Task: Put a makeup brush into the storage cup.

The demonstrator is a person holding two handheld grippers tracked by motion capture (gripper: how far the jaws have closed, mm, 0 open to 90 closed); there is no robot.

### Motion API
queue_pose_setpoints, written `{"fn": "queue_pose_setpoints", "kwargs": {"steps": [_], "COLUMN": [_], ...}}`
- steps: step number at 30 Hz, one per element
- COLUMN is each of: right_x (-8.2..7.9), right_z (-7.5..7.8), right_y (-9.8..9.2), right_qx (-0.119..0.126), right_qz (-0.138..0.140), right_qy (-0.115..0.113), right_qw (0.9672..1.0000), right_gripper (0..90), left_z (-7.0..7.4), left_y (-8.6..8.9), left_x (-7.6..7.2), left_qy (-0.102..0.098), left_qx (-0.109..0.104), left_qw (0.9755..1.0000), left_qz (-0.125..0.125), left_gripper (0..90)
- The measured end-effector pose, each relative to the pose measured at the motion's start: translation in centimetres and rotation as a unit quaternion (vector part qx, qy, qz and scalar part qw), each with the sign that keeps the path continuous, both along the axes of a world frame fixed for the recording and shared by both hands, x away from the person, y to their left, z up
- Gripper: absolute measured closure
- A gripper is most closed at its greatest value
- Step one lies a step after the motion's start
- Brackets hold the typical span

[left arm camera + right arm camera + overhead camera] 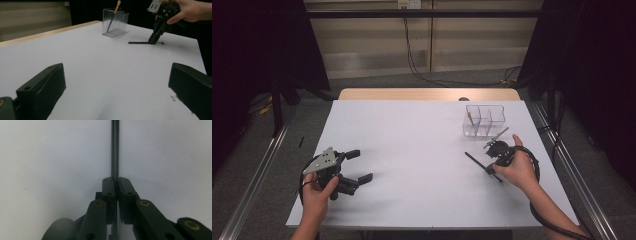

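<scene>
A thin black stick (474,160) lies flat on the white table (412,145) at the right. My right gripper (490,170) points down onto it, shut on the stick near one end. In the right gripper view the pads (109,186) pinch the stick (114,150), which runs straight ahead from my right gripper (115,181). The left gripper view shows that right gripper (153,40) and the stick (137,42) farther off. My left gripper (359,166) rests at the front left, open with nothing between its fingers (47,85).
A clear three-compartment box (484,120) stands at the back right of the table, just beyond the right hand. An orange-tipped stick (113,15) leans in one compartment of the box (117,25). The table's wooden far edge (427,94) lies behind.
</scene>
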State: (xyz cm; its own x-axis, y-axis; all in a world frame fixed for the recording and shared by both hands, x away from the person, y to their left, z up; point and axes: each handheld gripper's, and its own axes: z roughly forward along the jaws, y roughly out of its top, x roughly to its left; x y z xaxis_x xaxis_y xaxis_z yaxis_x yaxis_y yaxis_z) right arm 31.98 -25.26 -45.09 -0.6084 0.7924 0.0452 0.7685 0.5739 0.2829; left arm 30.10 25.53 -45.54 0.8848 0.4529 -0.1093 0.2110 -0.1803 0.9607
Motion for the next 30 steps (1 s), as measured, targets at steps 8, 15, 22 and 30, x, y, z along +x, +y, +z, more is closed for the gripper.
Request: {"fn": "queue_pose_setpoints", "kwargs": {"steps": [8, 15, 22, 30], "right_x": [0.2, 0.1, 0.0, 0.0], "right_z": [0.5, 1.3, 2.0, 2.4], "right_y": [0.2, 1.0, 2.3, 4.0], "right_qx": [0.000, 0.011, 0.022, 0.030], "right_qz": [0.018, 0.048, 0.082, 0.121], "right_qy": [-0.007, -0.019, -0.026, -0.024], "right_qw": [0.9998, 0.9986, 0.9960, 0.9919], "right_gripper": [84.6, 84.6, 84.6, 84.6], "left_z": [0.0, 0.0, 0.0, 0.0], "left_y": [0.0, -0.1, -0.1, -1.0], "left_x": [0.0, 0.0, 0.1, 0.0], "left_qy": [-0.001, 0.001, 0.003, 0.008], "left_qx": [0.001, -0.002, 0.000, 0.006], "left_qw": [1.0000, 1.0000, 1.0000, 0.9998], "left_qz": [0.000, 0.000, -0.003, -0.018], "left_gripper": [1.0, 1.0, 1.0, 0.9]}}
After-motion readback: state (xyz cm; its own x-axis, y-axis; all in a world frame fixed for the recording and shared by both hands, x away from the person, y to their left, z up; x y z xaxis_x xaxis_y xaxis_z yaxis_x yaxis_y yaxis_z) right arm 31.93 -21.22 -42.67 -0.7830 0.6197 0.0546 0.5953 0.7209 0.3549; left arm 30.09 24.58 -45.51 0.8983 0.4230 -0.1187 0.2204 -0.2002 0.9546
